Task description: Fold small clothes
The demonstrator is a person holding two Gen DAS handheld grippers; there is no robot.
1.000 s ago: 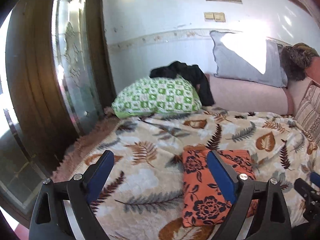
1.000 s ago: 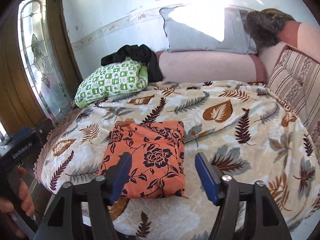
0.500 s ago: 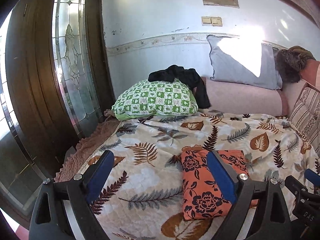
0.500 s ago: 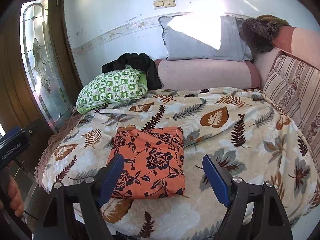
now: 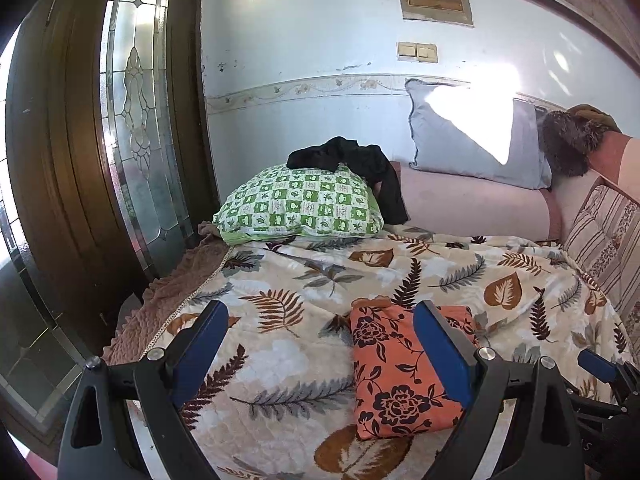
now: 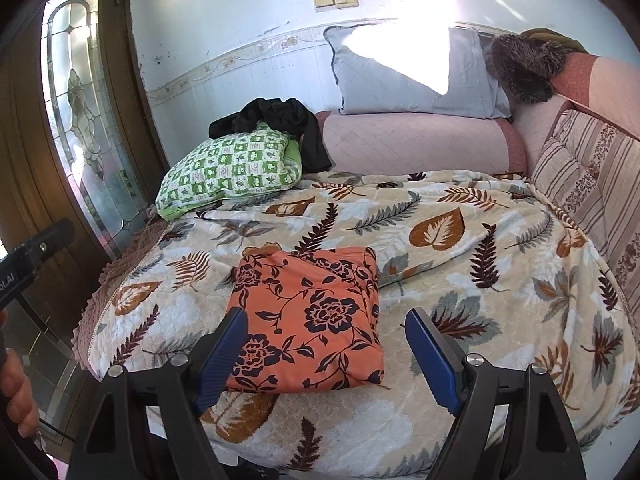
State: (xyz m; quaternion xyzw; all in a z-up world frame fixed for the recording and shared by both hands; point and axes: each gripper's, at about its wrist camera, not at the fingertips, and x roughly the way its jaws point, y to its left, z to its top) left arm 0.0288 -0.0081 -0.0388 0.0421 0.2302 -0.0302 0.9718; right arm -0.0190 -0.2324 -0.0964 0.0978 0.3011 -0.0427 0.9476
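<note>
**Folded garment flat on bed, both sets of jaws open and clear of it**

Bed (image 6: 500, 248): covered by a cream blanket printed with brown and grey leaves. It carries everything listed below.

Green checked pillow (image 6: 232, 168): at 11 o'clock from the garment in the right wrist view, at the far end of the bed, with a black cloth (image 6: 280, 120) draped over its top.

Orange floral garment (image 6: 308, 316): folded into a neat rectangle, lying flat on the blanket near the bed's front edge.

Right gripper (image 6: 326, 354): jaws stand wide apart, having just been opening, and are not pressing on anything. In its own view the garment's near edge lies between them, toward the left jaw, and runs on to 12 o'clock.

Left gripper (image 5: 320, 344): jaws wide apart and empty. In its own view the garment (image 5: 400, 372) lies at 3 o'clock, partly behind the right-side jaw; bare blanket fills the gap between the jaws.

Hand (image 6: 16, 392): seen at the left edge of the right wrist view, wrapped around the left gripper's handle.

Writing: white lettering on the left gripper's body at the left edge of the right wrist view, cut off; only "ot.AI" is readable. No label is visible on the garment.
</note>
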